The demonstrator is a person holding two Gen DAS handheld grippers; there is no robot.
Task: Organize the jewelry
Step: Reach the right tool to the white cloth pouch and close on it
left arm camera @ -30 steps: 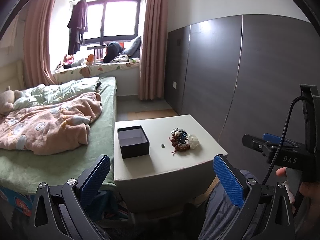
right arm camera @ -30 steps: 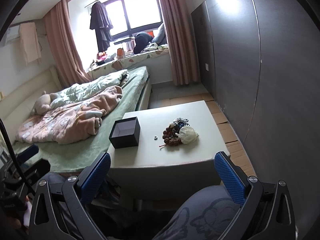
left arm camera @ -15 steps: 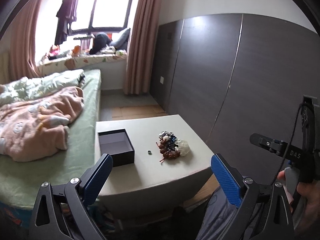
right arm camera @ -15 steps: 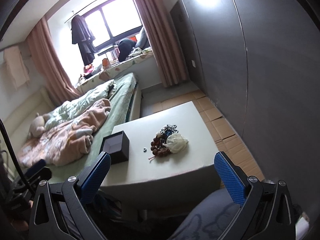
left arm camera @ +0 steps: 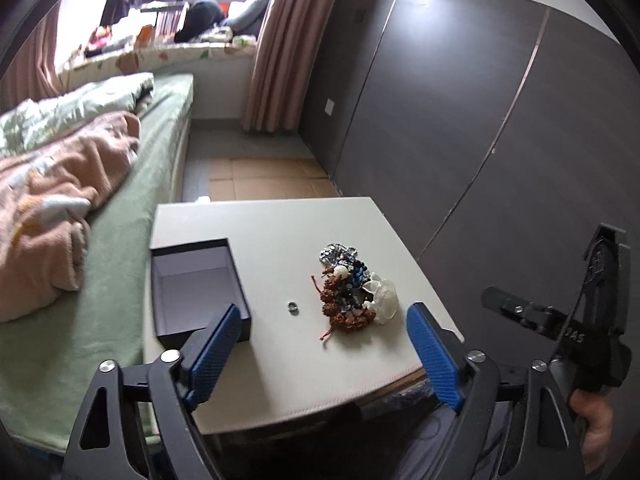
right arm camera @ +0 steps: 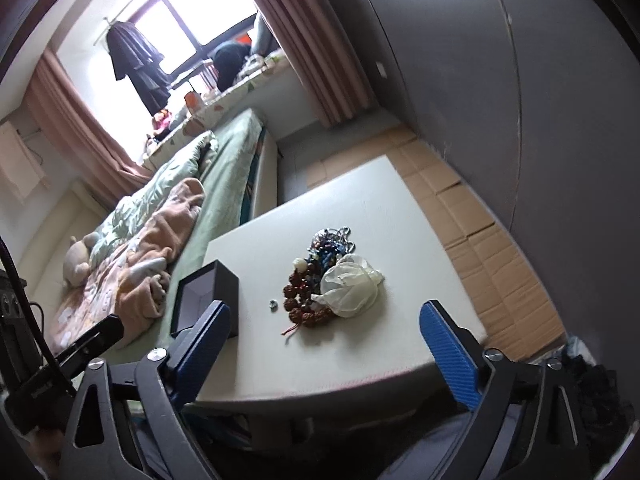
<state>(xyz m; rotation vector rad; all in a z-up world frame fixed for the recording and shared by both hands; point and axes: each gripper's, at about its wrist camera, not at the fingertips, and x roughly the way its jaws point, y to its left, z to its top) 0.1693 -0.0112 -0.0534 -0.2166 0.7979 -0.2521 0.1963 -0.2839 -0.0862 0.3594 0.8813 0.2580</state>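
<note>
A heap of jewelry [left arm camera: 347,290] with brown bead bracelets, blue beads and a silver chain lies on the white table [left arm camera: 280,236], beside a white gauze pouch [left arm camera: 383,298]. A small ring [left arm camera: 293,306] lies alone to its left. An open, empty black box [left arm camera: 196,284] stands at the table's left. My left gripper [left arm camera: 326,344] is open and empty over the near table edge. My right gripper [right arm camera: 324,344] is open and empty, facing the heap of jewelry [right arm camera: 320,272], the pouch [right arm camera: 351,286], the ring [right arm camera: 273,304] and the box [right arm camera: 208,300].
A bed [left arm camera: 132,200] with a pink blanket [left arm camera: 52,200] adjoins the table's left side. A dark grey wardrobe wall [left arm camera: 460,120] stands to the right. Cardboard sheets [right arm camera: 472,216] cover the floor beyond the table. The right gripper's body [left arm camera: 580,332] shows at the left wrist view's right.
Both grippers have moved forward and down toward the table, so the box and jewelry loom larger. The right view has tilted. Both stay open and empty.
</note>
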